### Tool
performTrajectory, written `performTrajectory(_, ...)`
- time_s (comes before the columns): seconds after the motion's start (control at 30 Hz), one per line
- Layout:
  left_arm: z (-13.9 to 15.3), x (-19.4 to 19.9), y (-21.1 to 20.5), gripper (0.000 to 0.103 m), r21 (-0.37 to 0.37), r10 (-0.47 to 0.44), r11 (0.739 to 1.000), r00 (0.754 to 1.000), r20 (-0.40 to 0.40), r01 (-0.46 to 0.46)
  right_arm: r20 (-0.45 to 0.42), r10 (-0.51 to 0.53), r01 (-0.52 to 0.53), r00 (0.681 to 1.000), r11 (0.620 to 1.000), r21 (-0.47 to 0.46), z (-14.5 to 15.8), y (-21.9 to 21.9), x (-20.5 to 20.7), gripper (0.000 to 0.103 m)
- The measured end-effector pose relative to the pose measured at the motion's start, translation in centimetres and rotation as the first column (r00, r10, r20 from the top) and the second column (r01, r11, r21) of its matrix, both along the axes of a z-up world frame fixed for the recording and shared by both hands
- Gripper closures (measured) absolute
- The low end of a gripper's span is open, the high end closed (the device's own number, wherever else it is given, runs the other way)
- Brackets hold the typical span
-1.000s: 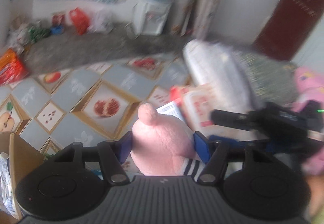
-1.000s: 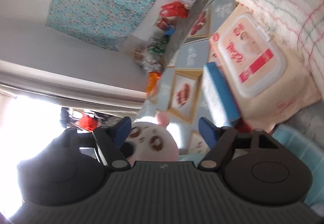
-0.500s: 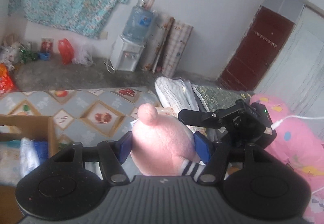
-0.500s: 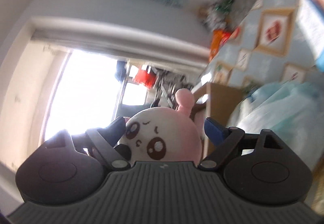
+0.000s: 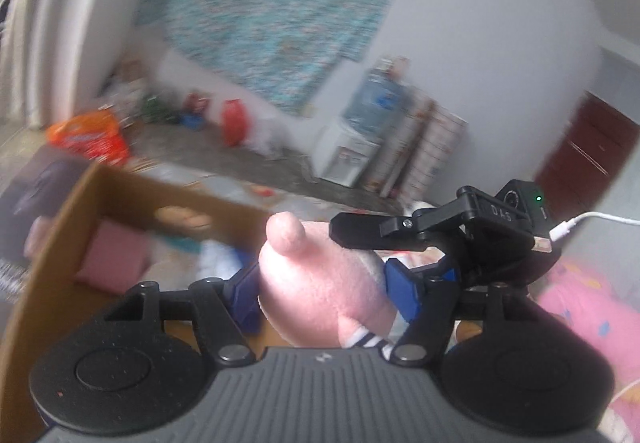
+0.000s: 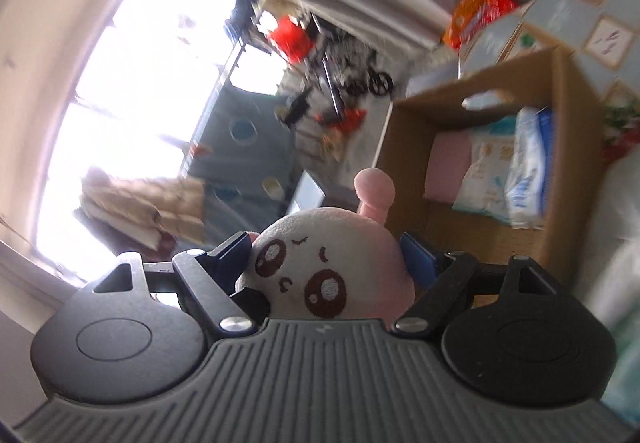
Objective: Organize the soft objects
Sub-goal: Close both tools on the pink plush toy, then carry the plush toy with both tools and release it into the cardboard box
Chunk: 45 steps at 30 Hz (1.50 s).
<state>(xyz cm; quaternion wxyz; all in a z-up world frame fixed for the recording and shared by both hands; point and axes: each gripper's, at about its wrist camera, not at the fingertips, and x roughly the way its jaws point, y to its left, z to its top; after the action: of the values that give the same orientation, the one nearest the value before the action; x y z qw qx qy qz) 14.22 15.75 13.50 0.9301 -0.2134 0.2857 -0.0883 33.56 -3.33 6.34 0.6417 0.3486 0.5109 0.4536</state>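
A pink plush toy [image 5: 320, 283] with a white face [image 6: 316, 271] is held between both grippers. My left gripper [image 5: 320, 285] is shut on its pink back. My right gripper [image 6: 324, 259] is shut on its head from the face side and shows in the left wrist view [image 5: 460, 239] just behind the toy. An open cardboard box [image 5: 60, 263] lies to the left, below the toy; it also shows in the right wrist view [image 6: 568, 147]. Inside it are a pink folded cloth [image 6: 446, 167] and soft packs [image 6: 516, 175].
A pink patterned blanket [image 5: 592, 315] lies at the right. A water dispenser [image 5: 352, 147] and rolled mats [image 5: 424, 151] stand against the far wall. Red and orange bags [image 5: 88, 139] sit on the floor. A bright window [image 6: 160, 103] is behind the toy.
Both grippers have swung left with the plush toy. The cardboard box now sits closer, below and to the left of the toy.
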Motion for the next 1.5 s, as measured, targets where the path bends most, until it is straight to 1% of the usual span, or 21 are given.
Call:
performTrajectory(0.07, -1.0, 0.2, 2.1, 0.034, -0.007, 0.047, 0.999, 0.998, -0.033, -0.048, -0.005, 0.035, -0.035, 0.999, 0.998, -0.053, -0.8, 3.3, 0.6, 0.022)
performTrajectory(0.13, -1.9, 0.7, 3.8, 0.034, 0.001, 0.094, 0.996, 0.993, -0.066, -0.094, -0.005, 0.078, -0.078, 0.997, 0.992, -0.1, -1.8, 6.6, 1.5, 0.022)
performTrajectory(0.23, -3.1, 1.7, 5.5, 0.033, 0.051, 0.161, 0.986, 0.981, -0.105, -0.156, -0.024, 0.131, -0.133, 0.991, 0.981, -0.143, -3.5, 10.5, 2.9, 0.022)
performTrajectory(0.27, -3.3, 2.1, 5.9, 0.033, 0.071, 0.177, 0.983, 0.978, -0.114, -0.169, -0.036, 0.127, -0.131, 0.991, 0.978, -0.162, -4.2, 11.6, 3.5, 0.022)
performTrajectory(0.43, -4.8, 4.7, 7.1, 0.032, 0.167, 0.248, 0.961, 0.955, -0.165, -0.22, -0.05, 0.14, -0.148, 0.989, 0.959, -0.242, -7.1, 15.6, 5.5, 0.022)
performTrajectory(0.47, -5.4, 4.3, 7.5, 0.032, 0.187, 0.257, 0.956, 0.951, -0.173, -0.225, -0.054, 0.136, -0.145, 0.989, 0.956, -0.253, -7.6, 16.1, 5.8, 0.022)
performTrajectory(0.53, -6.0, 5.2, 7.7, 0.032, 0.22, 0.259, 0.952, 0.945, -0.2, -0.214, -0.058, 0.13, -0.141, 0.99, 0.95, -0.278, -8.7, 17.2, 6.3, 0.023)
performTrajectory(0.63, -7.1, 5.4, 7.7, 0.032, 0.277, 0.283, 0.935, 0.936, -0.211, -0.22, -0.048, 0.114, -0.123, 0.992, 0.943, -0.31, -9.9, 18.6, 6.8, 0.024)
performTrajectory(0.73, -7.9, 6.2, 7.6, 0.033, 0.335, 0.299, 0.918, 0.926, -0.228, -0.214, -0.037, 0.103, -0.11, 0.994, 0.944, -0.311, -11.0, 19.6, 7.5, 0.024)
performTrajectory(0.87, -9.2, 6.8, 7.8, 0.033, 0.364, 0.31, 0.91, 0.911, -0.274, -0.2, -0.031, 0.085, -0.09, 0.996, 0.951, -0.296, -12.2, 20.4, 8.1, 0.024)
performTrajectory(0.93, -9.8, 7.1, 8.1, 0.033, 0.371, 0.315, 0.908, 0.901, -0.298, -0.195, -0.041, 0.075, -0.084, 0.996, 0.955, -0.283, -12.8, 20.6, 8.5, 0.024)
performTrajectory(1.03, -10.3, 7.1, 8.3, 0.033, 0.38, 0.321, 0.905, 0.895, -0.308, -0.194, -0.051, 0.072, -0.083, 0.996, 0.962, -0.261, -13.3, 20.7, 8.7, 0.024)
performTrajectory(1.13, -9.8, 7.0, 8.3, 0.033, 0.396, 0.328, 0.897, 0.898, -0.294, -0.198, -0.021, 0.078, -0.081, 0.997, 0.967, -0.243, -13.0, 20.8, 8.6, 0.024)
performTrajectory(1.2, -9.8, 7.0, 7.9, 0.033, 0.403, 0.334, 0.892, 0.899, -0.284, -0.204, 0.002, 0.072, -0.07, 0.997, 0.978, -0.199, -12.3, 20.5, 8.6, 0.025)
performTrajectory(1.27, -10.2, 7.3, 8.1, 0.033, 0.406, 0.348, 0.888, 0.892, -0.289, -0.215, 0.014, 0.074, -0.071, 0.997, 0.987, -0.145, -11.7, 20.3, 8.6, 0.025)
performTrajectory(1.3, -10.2, 7.4, 8.0, 0.033, 0.416, 0.356, 0.883, 0.89, -0.285, -0.22, 0.022, 0.077, -0.074, 0.997, 0.987, -0.142, -11.4, 20.3, 8.6, 0.025)
performTrajectory(1.37, -10.2, 7.4, 7.5, 0.03, 0.432, 0.357, 0.876, 0.891, -0.28, -0.215, 0.033, 0.09, -0.083, 0.995, 0.982, -0.167, -11.2, 20.5, 8.4, 0.024)
performTrajectory(1.5, -9.9, 7.2, 7.8, 0.024, 0.403, 0.362, 0.886, 0.885, -0.292, -0.229, 0.027, 0.1, -0.094, 0.995, 0.978, -0.186, -11.3, 20.2, 7.9, 0.024)
